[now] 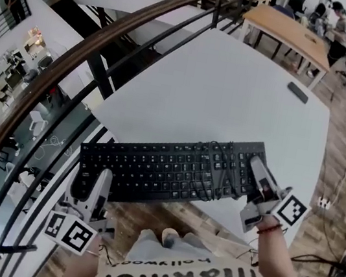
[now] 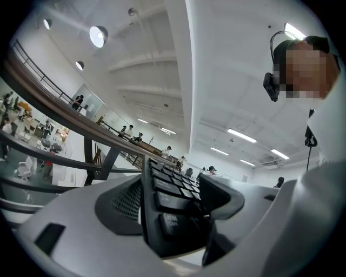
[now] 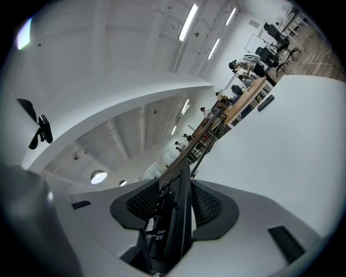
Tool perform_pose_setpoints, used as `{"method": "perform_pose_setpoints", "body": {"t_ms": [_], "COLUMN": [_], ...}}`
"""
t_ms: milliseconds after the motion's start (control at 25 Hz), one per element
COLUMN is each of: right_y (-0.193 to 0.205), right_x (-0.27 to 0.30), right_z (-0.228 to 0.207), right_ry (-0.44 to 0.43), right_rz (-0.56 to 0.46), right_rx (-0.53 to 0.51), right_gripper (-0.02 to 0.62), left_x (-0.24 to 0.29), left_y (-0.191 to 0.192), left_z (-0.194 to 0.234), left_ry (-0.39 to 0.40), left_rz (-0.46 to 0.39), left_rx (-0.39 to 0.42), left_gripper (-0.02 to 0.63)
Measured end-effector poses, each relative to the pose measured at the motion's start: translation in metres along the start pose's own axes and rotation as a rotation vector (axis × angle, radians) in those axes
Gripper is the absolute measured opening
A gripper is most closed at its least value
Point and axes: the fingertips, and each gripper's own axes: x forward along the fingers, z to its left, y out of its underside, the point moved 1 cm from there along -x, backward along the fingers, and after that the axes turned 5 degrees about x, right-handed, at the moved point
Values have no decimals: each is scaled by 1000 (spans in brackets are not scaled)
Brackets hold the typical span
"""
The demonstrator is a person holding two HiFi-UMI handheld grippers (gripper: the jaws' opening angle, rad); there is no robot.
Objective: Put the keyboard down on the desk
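Smooth white desk (image 1: 233, 92), rounded corner; flat black plastic keyboard (image 1: 174, 171) over its near edge, L gripper (image 1: 102, 178) & R gripper (image 1: 257, 165) each pinching an end.

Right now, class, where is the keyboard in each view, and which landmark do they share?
Head view: keyboard, lower middle, lying crosswise.
Left gripper view: keyboard at bottom centre, edge-on between fingers.
Right gripper view: keyboard at bottom centre, edge-on between fingers.
Shared landmark: the brown handrail.

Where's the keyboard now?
Head view, lower centre: black keyboard held between the left gripper and right gripper, one at each end, over the near edge of the white desk.
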Motion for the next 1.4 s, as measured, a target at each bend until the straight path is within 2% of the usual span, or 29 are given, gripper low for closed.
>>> {"method": "perform_pose_setpoints", "body": {"t_ms": [200, 520, 680, 1400], "right_y": [8, 9, 13, 21], "right_x": [3, 2, 0, -24], "right_z": [-6, -11, -11, -10], "right_ry": [14, 46, 52, 181], "right_rz": [19, 24, 18, 11], "right_rx": [25, 48, 58, 65], "right_gripper": [187, 187, 187, 187], "left_x": [-2, 4, 5, 16], "left_y": [5, 7, 8, 16], "left_z": [5, 5, 7, 14], "left_ry": [-28, -29, -20, 35], "left_rz": [32, 80, 91, 182], "left_rx": [-12, -18, -20, -63], "left_gripper": [307, 307, 307, 307]}}
